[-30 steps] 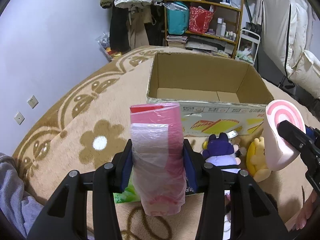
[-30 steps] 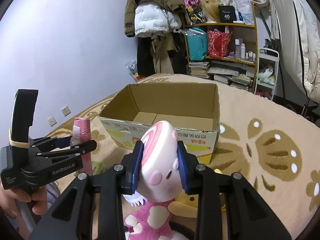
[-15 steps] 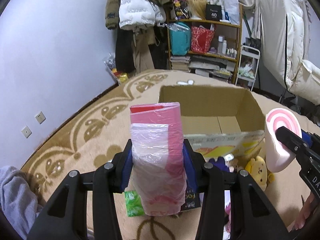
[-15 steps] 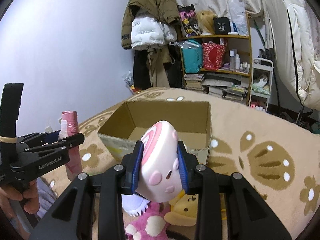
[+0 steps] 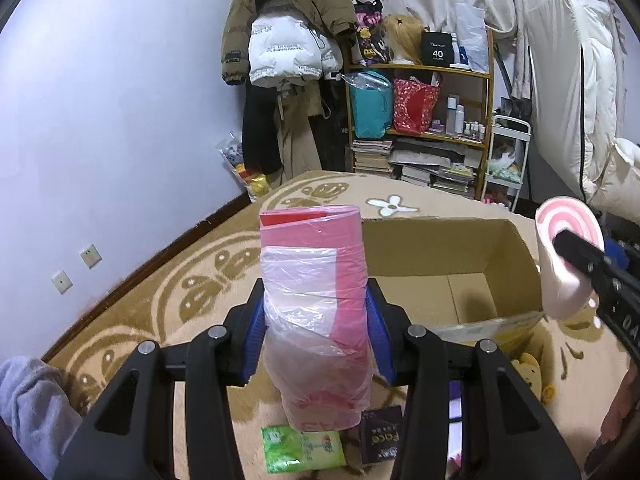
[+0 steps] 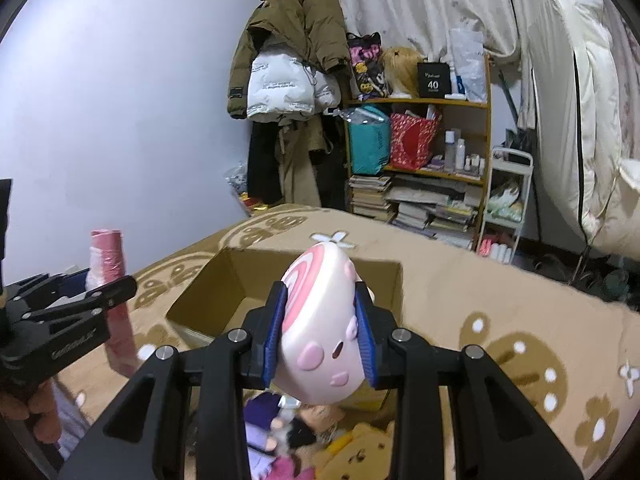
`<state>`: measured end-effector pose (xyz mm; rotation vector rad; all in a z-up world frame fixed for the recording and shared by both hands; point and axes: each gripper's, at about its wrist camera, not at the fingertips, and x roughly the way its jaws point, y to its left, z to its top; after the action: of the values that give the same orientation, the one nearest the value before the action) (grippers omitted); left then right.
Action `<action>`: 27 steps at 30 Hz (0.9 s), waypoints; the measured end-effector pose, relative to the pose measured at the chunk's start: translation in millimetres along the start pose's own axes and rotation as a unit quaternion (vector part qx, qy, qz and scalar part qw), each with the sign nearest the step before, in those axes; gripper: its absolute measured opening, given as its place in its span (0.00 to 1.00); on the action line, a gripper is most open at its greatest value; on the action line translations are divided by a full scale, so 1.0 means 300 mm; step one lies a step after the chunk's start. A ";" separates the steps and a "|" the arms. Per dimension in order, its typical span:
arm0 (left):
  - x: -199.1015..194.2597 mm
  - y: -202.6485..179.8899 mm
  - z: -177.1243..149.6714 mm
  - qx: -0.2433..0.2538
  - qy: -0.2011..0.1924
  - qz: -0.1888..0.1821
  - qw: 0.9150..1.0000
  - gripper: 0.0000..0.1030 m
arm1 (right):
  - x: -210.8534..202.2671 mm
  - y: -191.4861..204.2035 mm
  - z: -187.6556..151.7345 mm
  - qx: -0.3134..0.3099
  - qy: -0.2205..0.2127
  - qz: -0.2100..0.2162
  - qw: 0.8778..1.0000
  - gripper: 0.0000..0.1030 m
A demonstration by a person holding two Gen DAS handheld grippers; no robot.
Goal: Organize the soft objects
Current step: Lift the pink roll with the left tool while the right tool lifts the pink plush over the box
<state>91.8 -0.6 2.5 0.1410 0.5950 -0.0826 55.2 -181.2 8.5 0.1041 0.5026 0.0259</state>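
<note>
My left gripper (image 5: 316, 336) is shut on a pink roll of plastic bags (image 5: 316, 304), held upright above the carpet; it also shows at the left of the right wrist view (image 6: 108, 280). My right gripper (image 6: 320, 340) is shut on a pink-and-white swirl squishy toy (image 6: 320, 328), also seen at the right of the left wrist view (image 5: 564, 260). An open cardboard box (image 5: 440, 280) (image 6: 240, 284) lies on the carpet just beyond both grippers, its visible floor bare. Both held things hang in front of the box's near wall.
Plush toys lie on the carpet below: a yellow bear (image 6: 360, 456), a purple doll (image 6: 264, 420), a pink plush (image 6: 288, 472). A green tissue pack (image 5: 302, 450) and a small black box (image 5: 380, 436) lie near. A bookshelf (image 5: 420, 120) and hanging coats (image 5: 288, 48) stand behind.
Both grippers have risen and tilted up with their loads, so the box sits lower in view and more of the room shows. Both grips are unchanged.
</note>
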 end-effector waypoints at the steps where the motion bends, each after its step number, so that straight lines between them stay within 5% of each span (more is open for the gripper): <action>1: 0.004 -0.001 0.005 0.001 -0.002 0.001 1.000 0.43 | 0.010 0.003 0.013 -0.003 -0.002 -0.006 1.000 0.33; 13: 0.045 0.013 0.066 -0.001 -0.038 0.009 0.999 0.43 | 0.125 0.022 0.122 0.000 -0.025 -0.017 1.000 0.33; 27: 0.190 0.023 0.095 -0.015 -0.008 -0.002 1.000 0.43 | 0.252 0.031 0.070 -0.008 -0.002 -0.010 1.000 0.33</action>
<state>155.2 -0.4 -5.6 0.1101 0.5801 -0.0787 131.6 -170.0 -8.2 0.0842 0.4991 0.0107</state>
